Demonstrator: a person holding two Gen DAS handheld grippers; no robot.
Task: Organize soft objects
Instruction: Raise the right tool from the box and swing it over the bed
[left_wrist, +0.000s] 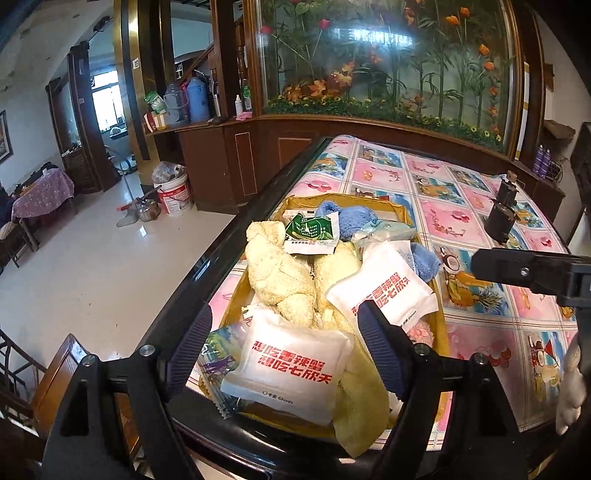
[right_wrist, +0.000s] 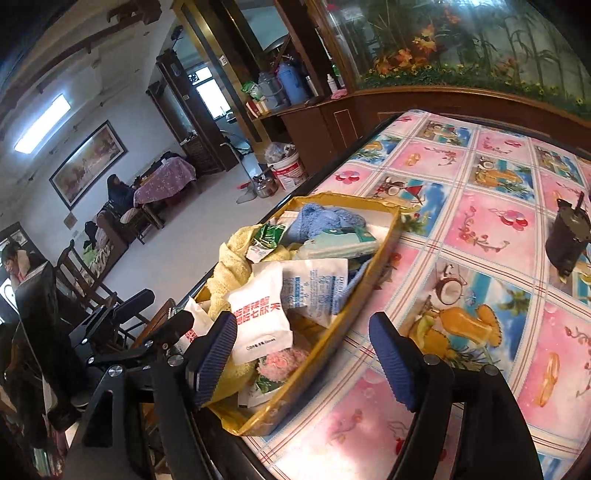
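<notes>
A gold tray (left_wrist: 369, 201) on the patterned tablecloth (left_wrist: 487, 325) is heaped with soft things: yellow towels (left_wrist: 280, 273), a blue towel (left_wrist: 354, 218), a green packet (left_wrist: 314, 229), a pink fluffy piece (left_wrist: 421, 332) and two white packets with red print. My left gripper (left_wrist: 286, 349) is open, its fingers either side of the nearest white packet (left_wrist: 288, 365) at the tray's near end. My right gripper (right_wrist: 304, 358) is open above the tray's right wall (right_wrist: 280, 410), holding nothing, close to a white packet (right_wrist: 258, 317) and the pink piece (right_wrist: 284, 362).
A black cylindrical object (left_wrist: 502, 210) (right_wrist: 567, 240) stands on the tablecloth, right of the tray. The table's dark edge (left_wrist: 221, 251) runs along the tray's left side, with a wooden chair (left_wrist: 55, 373) below it. A white bucket (left_wrist: 173, 194) sits on the floor. People sit far left (right_wrist: 118, 192).
</notes>
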